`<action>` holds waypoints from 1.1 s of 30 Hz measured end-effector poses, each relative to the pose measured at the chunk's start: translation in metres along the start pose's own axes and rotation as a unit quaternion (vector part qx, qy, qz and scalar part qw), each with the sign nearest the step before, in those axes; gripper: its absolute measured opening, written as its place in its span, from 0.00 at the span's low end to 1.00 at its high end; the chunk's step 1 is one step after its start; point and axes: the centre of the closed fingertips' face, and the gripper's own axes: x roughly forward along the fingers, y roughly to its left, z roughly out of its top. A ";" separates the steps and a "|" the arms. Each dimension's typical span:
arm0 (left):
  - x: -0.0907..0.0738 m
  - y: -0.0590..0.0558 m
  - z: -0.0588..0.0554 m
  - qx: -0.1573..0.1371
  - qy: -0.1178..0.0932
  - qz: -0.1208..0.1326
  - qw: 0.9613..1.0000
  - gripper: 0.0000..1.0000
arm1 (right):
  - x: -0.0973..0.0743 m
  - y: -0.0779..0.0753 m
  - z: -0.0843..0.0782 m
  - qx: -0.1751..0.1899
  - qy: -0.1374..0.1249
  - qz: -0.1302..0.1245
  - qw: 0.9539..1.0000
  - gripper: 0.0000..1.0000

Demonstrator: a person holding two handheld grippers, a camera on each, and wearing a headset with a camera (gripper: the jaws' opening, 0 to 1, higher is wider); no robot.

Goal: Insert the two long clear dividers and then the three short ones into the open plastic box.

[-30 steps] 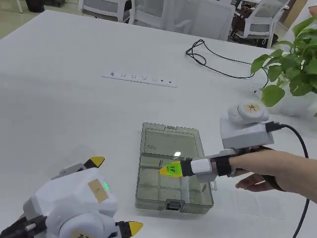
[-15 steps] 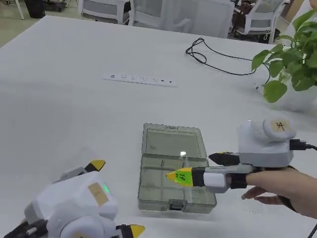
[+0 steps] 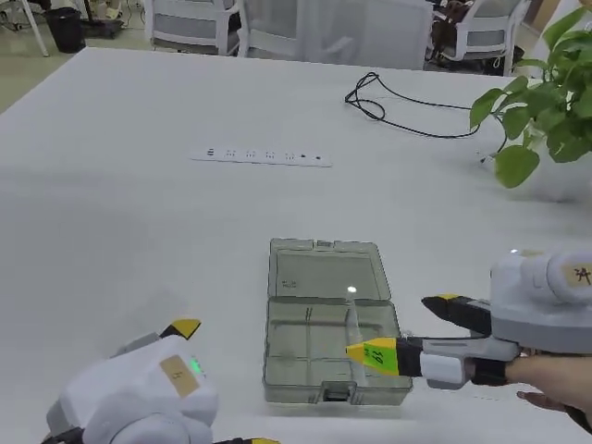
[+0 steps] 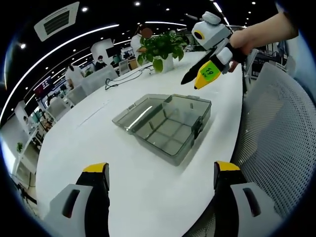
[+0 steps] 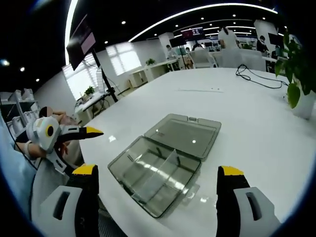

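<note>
white worktable (image 3: 139, 231) is running across an open office, with chairs at the far edge. a power strip (image 3: 264, 154) and a black cable (image 3: 398, 106) are lying well beyond the work, and a plant (image 3: 546, 102) is standing at the right.

box (image 3: 296, 387): sitting near the front edge of the table, between the two grippers. its lid (image 3: 314, 273) is lying flat, hinged open on the far side. clear dividers (image 3: 351, 322) are standing inside the base and splitting it into compartments. through the smoky plastic i am making out at least one long wall and some cross pieces, but i cannot count them. the compartments are looking empty otherwise.

right gripper (image 3: 392, 326): hovering over the right part of the base, jaws spread apart and carrying nothing. left gripper (image 4: 160, 170): hanging near the front left of the box, jaws wide apart, also empty and apart from the box.

judgement on the step: seating or checking a divider in the base. to do it well:
- pinching a divider at the middle of its top edge and holding it upright
- lining both ends up with the wall slots before lowering
- pressing straight down, not twisting, since thin clear plastic is likely bowing under side load
- bracing the box wall with the left gripper, as a light box is probably sliding easily on this smooth top
- getting the long ones fully down first, so the short ones are finding their slots
</note>
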 end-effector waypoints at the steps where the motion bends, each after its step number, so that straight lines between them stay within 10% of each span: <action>1: 0.000 0.000 0.000 -0.006 -0.001 -0.001 1.000 0.89 | -0.001 0.000 -0.001 0.000 -0.003 0.001 1.000 1.00; 19: -0.004 0.015 0.001 -0.125 -0.017 -0.001 0.992 0.91 | -0.027 -0.002 -0.008 -0.051 -0.010 0.018 0.998 1.00; 33: -0.010 0.070 -0.034 -0.184 0.013 0.040 0.982 0.90 | -0.036 0.000 -0.020 -0.061 -0.007 0.007 0.998 1.00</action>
